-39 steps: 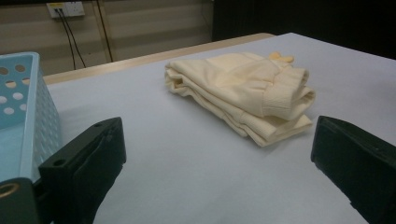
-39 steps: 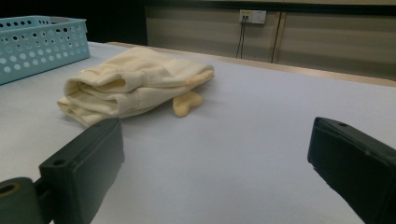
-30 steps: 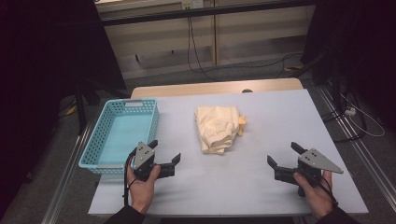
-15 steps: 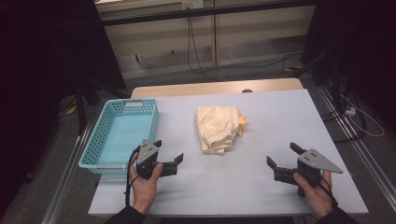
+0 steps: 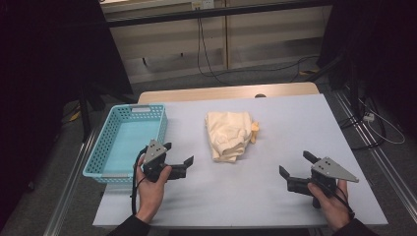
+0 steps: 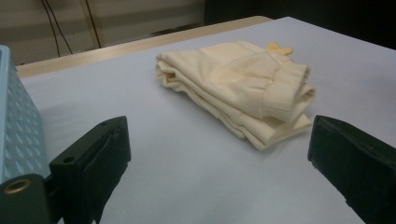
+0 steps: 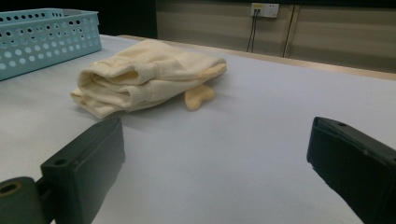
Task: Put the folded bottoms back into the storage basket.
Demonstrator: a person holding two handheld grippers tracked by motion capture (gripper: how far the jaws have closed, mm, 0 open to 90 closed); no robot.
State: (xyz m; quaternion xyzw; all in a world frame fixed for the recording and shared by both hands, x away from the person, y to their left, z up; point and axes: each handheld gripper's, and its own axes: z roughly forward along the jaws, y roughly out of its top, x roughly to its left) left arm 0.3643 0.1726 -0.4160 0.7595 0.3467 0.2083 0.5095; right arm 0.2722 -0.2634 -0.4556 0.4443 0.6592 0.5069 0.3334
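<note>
A folded cream garment [image 5: 227, 134] lies in the middle of the white table, with ribbed cuffs and a small yellow-orange piece at its right edge. My left gripper [image 5: 178, 153] rests near the table's front left, open and empty, its jaws pointing right toward the garment [image 6: 238, 95]. My right gripper [image 5: 294, 163] sits at the front right, open and empty, jaws pointing left toward the garment [image 7: 144, 77]. Both stand apart from the cloth.
A light blue perforated basket [image 5: 110, 129] stands at the table's left edge, beside my left gripper; its wall [image 6: 16, 116] is close to the left jaw. The same basket [image 7: 46, 37] is far off in the right gripper view. Cables trail on the floor behind the table.
My left gripper has shifted slightly forward and right, toward the garment. The right gripper has barely moved. The garment has stayed still.
</note>
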